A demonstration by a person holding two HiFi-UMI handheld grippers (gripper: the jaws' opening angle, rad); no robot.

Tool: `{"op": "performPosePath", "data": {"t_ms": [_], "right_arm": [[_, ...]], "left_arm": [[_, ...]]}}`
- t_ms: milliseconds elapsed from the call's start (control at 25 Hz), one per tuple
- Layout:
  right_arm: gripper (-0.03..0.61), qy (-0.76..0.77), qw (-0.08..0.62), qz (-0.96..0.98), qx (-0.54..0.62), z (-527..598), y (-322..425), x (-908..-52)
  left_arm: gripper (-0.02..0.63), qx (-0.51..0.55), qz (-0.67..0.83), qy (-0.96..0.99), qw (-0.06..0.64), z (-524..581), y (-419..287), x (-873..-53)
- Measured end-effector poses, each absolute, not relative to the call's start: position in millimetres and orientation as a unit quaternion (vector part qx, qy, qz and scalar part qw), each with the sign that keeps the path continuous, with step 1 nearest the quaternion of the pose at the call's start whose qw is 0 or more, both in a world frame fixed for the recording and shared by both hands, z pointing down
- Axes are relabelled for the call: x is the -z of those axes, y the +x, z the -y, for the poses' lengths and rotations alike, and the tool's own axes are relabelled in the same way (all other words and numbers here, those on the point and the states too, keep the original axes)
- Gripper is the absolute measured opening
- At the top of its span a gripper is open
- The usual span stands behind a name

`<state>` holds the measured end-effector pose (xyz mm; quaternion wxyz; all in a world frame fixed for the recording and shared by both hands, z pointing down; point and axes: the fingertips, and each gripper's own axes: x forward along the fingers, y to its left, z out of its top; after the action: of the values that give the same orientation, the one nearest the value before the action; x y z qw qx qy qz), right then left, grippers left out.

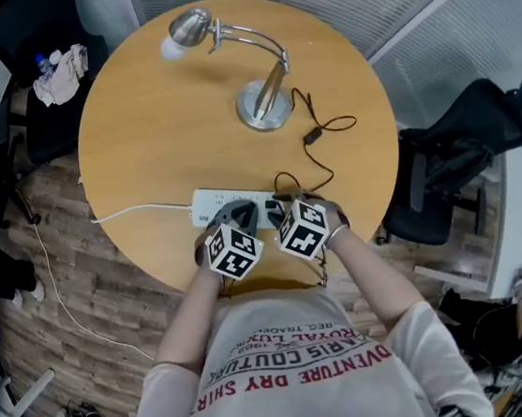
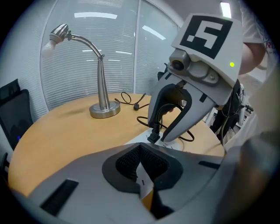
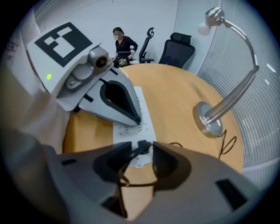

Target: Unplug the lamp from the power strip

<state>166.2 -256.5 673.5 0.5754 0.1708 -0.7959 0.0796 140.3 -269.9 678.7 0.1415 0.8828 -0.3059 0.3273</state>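
A white power strip (image 1: 211, 202) lies near the front edge of the round wooden table (image 1: 157, 131). The silver lamp (image 1: 263, 101) stands at the back, and its black cord (image 1: 313, 136) runs to a black plug (image 2: 153, 133) that stands in the strip. My right gripper (image 2: 158, 138) points steeply down, open, with one finger on each side of the plug (image 3: 141, 146) and a gap showing. My left gripper (image 3: 137, 122) is shut, with its tip resting on the strip (image 3: 145, 114) just left of the plug. In the head view both marker cubes hide the jaws.
The strip's white cable (image 1: 138, 209) trails left off the table. Black office chairs (image 1: 467, 154) stand to the right and at the far left. A person (image 3: 123, 43) sits in the background of the right gripper view. The table's front edge lies right under my hands.
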Motion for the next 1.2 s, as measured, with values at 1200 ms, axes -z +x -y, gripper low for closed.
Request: {"op": "performPosePath", "data": {"t_ms": [1200], "right_arm": [[0.071,0.106,0.629,0.769,-0.050,254.0,167.5,-682.6]], "left_arm": [[0.028,-0.375,0.242,0.882,0.148,258.7,148.8,-690.8]]}}
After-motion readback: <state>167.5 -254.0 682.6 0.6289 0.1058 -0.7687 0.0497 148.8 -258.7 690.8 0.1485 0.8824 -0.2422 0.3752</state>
